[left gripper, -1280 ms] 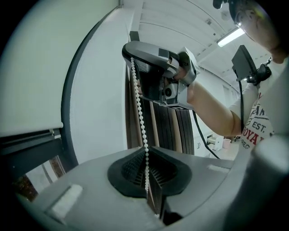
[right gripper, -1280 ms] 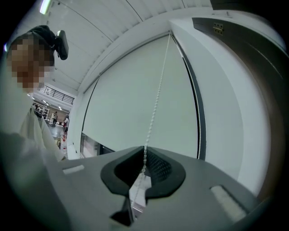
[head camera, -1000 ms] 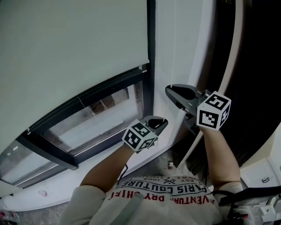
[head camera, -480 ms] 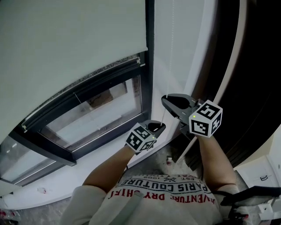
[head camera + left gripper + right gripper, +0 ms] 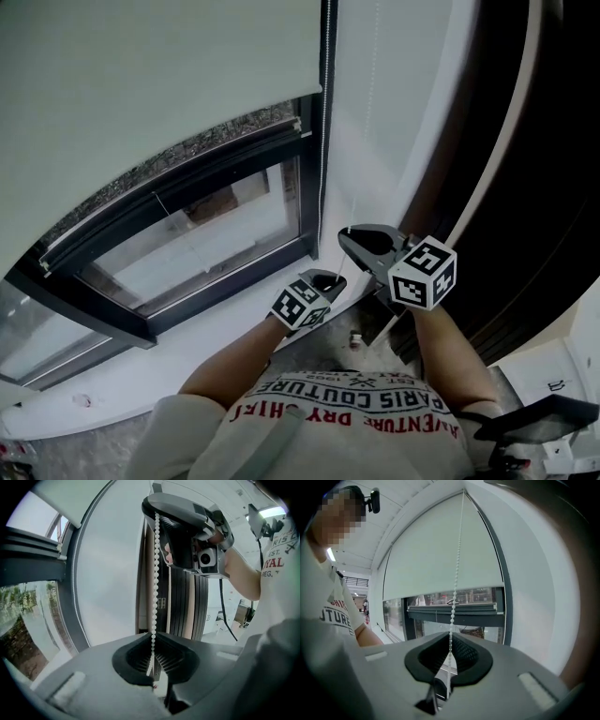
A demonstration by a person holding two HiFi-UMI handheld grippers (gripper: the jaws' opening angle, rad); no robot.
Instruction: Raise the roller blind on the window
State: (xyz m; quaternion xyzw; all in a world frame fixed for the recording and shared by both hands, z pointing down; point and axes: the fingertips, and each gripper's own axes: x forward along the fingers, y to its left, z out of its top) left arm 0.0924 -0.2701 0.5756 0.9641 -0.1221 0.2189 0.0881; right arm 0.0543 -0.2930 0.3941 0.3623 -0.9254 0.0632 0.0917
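Two grippers, each closed on the one chain [image 5: 155, 569]; the left gripper [image 5: 152, 645] pinches it just under the right gripper [image 5: 450, 648]; one blind [image 5: 141, 84], left above them, covers the upper part of the one window [image 5: 202, 234].

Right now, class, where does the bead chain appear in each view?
Head view: bead chain, thin line running down to the right claw.
Left gripper view: bead chain vertical at centre, pinched in the left claw.
Right gripper view: bead chain vertical at centre.
Shared landmark: dark window frame.
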